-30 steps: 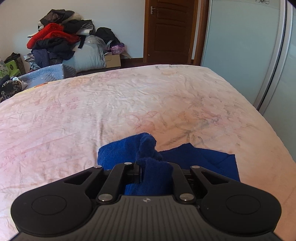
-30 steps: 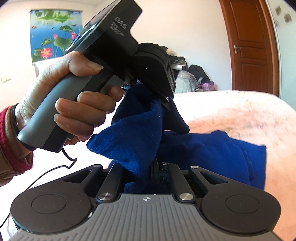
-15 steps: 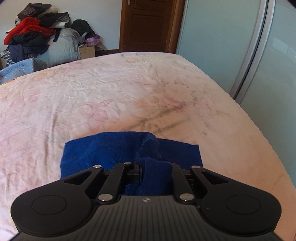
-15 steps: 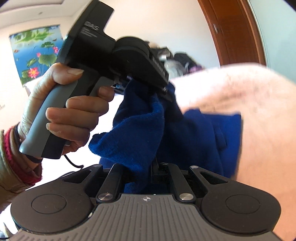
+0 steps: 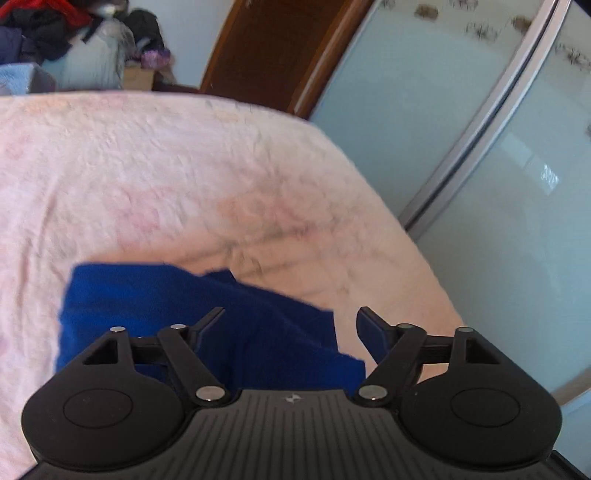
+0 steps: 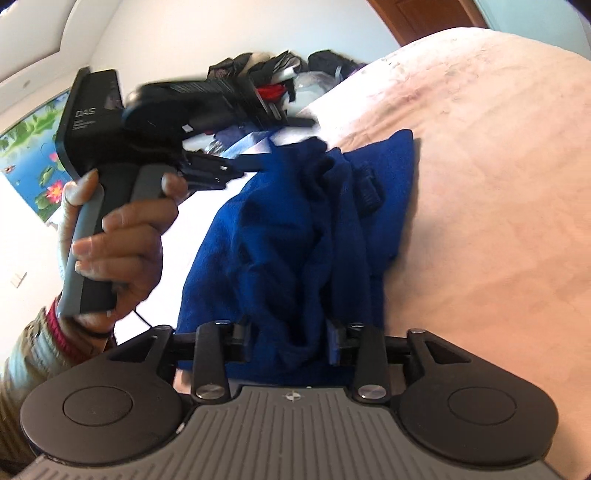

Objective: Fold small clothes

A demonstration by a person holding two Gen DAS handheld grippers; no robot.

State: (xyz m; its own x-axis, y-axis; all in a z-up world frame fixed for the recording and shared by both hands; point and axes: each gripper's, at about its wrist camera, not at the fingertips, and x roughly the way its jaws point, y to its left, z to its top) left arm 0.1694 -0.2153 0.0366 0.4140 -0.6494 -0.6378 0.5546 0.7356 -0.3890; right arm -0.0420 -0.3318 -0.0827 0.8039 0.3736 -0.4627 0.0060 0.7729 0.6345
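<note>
Fleece in a deep royal blue, a small soft garment (image 6: 306,236), lies rumpled on the bed with the pale pink floral sheet (image 6: 498,192). In the right wrist view its long axis runs away from our right gripper (image 6: 291,341), from the near hem between the jaws up towards a far corner that lies flat on the sheet. A small ribbed tab (image 6: 369,188) shows on the upper layer. The folds are bunched and uneven, and much of the picture is smeared by motion.

Our right gripper is the nearer one: its jaws stand partly apart, with the near edge of the cloth bulging between them; we cannot tell whether they pinch it. Our left gripper (image 5: 291,325) has its jaws spread wide and holds nothing. In the left wrist view the blue garment (image 5: 207,317) lies just below and ahead of them, more to their left side. The left hand (image 6: 118,236) grips its handle beside the garment's far left edge.

We judge that the next move turns on the near hem: the right gripper is placed to take it and carry it along that long axis.

Beyond the bed stand a heap of dark and red clothes (image 5: 44,33), a brown wooden door (image 5: 266,51) and frosted sliding panels (image 5: 480,155).
</note>
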